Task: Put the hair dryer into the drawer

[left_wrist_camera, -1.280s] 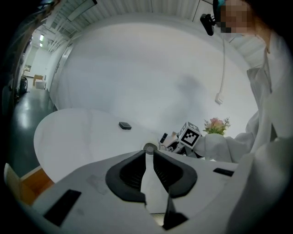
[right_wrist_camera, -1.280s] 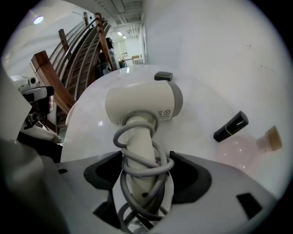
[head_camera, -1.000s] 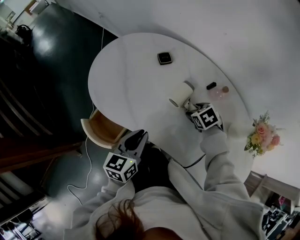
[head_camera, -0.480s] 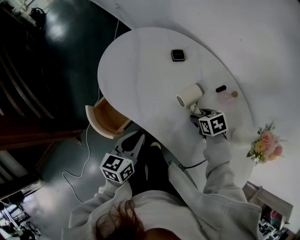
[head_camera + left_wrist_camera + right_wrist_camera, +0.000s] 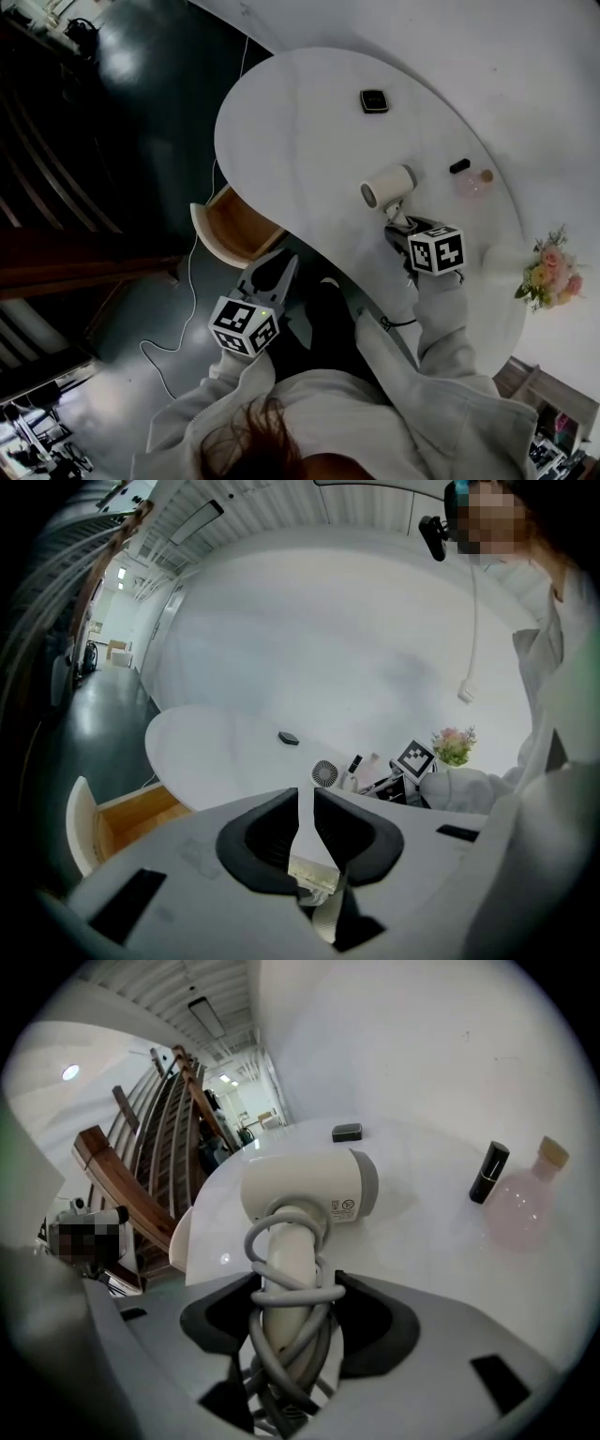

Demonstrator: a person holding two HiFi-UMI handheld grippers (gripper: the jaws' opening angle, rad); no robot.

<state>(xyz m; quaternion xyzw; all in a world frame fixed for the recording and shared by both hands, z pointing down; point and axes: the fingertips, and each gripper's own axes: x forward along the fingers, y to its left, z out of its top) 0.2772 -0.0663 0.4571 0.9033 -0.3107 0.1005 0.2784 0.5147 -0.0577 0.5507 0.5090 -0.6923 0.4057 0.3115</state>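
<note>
A cream hair dryer (image 5: 387, 185) lies on the white table (image 5: 300, 141), its grey cord wound round the handle (image 5: 309, 1190). My right gripper (image 5: 398, 223) comes at it from the near side. Its jaws have just been closing, and in the right gripper view (image 5: 292, 1288) both pads press on the handle and cord. An open wooden drawer (image 5: 234, 230) sticks out under the table's left edge. My left gripper (image 5: 279, 265) hangs just in front of the drawer, over the floor. In the left gripper view its jaws (image 5: 306, 799) stand almost together with nothing between them, and the dryer's grille (image 5: 324, 773) shows far ahead.
A small black box (image 5: 374, 100) lies at the far side of the table. A black lipstick (image 5: 459, 166) and a pink bottle (image 5: 474, 181) stand right of the dryer. Flowers (image 5: 548, 272) sit at the right edge. A cable (image 5: 173, 309) runs across the dark floor.
The right gripper has slid along the table with the dryer's handle between its jaws. The left gripper has shifted a little in front of the open drawer.
</note>
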